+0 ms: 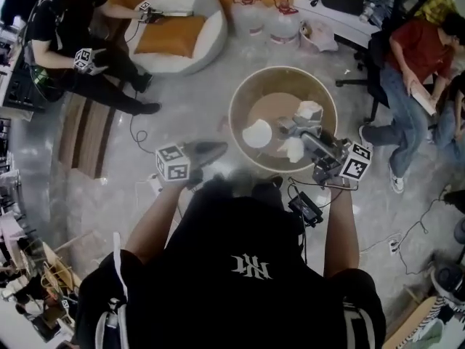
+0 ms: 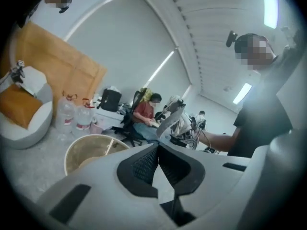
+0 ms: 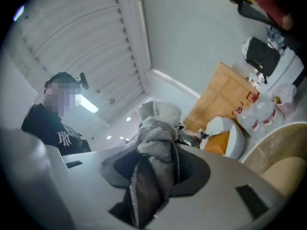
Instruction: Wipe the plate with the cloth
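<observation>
A small white plate (image 1: 257,133) hangs tilted over the round tan table (image 1: 247,93). In the left gripper view the plate (image 2: 171,120) shows edge-on as a curved grey band rising from the jaw tips, and my left gripper (image 2: 157,147) is shut on its rim. In the head view the left gripper (image 1: 221,148) is at the table's near-left edge. My right gripper (image 3: 156,162) is shut on a bunched grey cloth (image 3: 153,143). Seen from the head, the right gripper (image 1: 290,128) holds the cloth (image 1: 308,112) over the table, just right of the plate.
A white and orange beanbag seat (image 1: 174,27) and two water jugs (image 1: 265,17) stand beyond the table. A person sits at the far left (image 1: 73,42), another on an office chair at the right (image 1: 414,64). Cables and a power strip (image 1: 305,206) lie by my feet.
</observation>
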`<state>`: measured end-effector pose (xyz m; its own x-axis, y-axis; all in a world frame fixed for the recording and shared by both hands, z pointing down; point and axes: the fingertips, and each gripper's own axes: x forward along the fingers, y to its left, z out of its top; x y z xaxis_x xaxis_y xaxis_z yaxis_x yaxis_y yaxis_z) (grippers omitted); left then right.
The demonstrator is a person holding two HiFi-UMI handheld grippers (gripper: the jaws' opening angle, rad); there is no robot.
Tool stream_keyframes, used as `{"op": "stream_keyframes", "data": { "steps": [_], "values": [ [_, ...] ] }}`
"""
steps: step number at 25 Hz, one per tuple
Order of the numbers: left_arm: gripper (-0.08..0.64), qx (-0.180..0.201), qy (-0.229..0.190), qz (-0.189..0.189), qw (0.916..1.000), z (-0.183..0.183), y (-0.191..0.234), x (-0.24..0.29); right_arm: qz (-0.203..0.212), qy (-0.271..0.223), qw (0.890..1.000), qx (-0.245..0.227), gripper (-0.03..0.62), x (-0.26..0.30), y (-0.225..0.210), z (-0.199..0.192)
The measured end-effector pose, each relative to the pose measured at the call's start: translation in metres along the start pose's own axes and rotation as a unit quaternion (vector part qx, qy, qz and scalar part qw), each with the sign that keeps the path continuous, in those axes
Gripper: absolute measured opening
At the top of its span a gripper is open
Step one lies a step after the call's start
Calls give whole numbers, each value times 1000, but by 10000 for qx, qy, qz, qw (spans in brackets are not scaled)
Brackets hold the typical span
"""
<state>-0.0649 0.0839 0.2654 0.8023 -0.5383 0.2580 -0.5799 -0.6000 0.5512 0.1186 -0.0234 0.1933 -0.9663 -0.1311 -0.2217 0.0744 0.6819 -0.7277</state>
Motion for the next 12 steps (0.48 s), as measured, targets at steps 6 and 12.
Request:
{"op": "stream_keyframes", "data": {
  "steps": [6, 12],
  "values": [
    [8, 449, -311, -965, 9938, 66, 0, 0, -88, -775, 9947, -669, 153, 12, 56, 32],
    [8, 1377, -854, -1698, 9721, 58, -86, -95, -1313, -998, 9727, -1632, 154, 13, 170, -72]
  ]
}}
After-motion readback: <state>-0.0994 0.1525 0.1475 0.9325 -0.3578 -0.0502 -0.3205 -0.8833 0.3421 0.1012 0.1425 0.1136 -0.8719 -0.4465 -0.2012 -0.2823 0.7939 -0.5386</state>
